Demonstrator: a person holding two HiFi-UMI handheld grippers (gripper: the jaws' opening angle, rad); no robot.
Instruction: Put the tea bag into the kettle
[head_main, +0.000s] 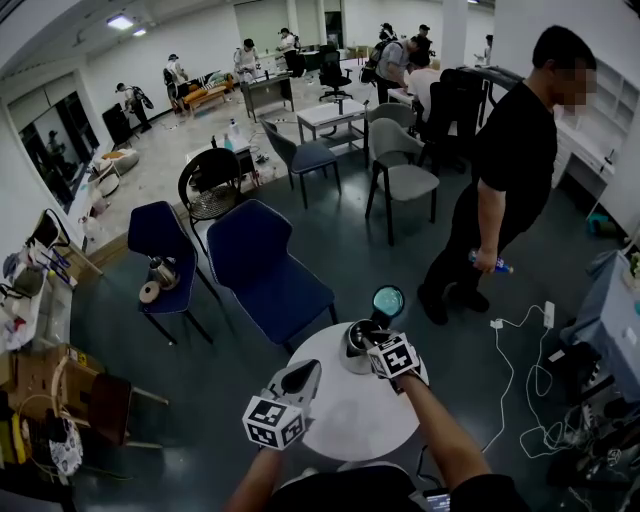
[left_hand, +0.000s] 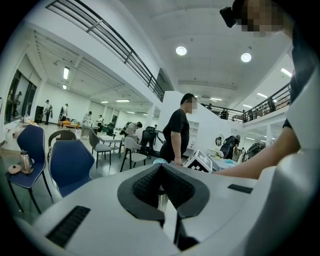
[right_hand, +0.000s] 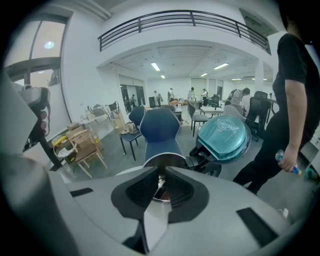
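While the right gripper (head_main: 368, 341) hangs over the open kettle (head_main: 350, 358), jaws narrow on a reddish-brown scrap, probably the tea bag (right_hand: 162, 194), the drop looks unfinished. The left gripper (head_main: 303, 377) waits, pinched empty.

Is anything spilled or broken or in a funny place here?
Nothing looks spilled or broken. The kettle on the round table just has its teal lid tipped open. Two odd bits: a metal jug and a tape roll sit on a blue chair's seat, and white cables sprawl loose over the floor.
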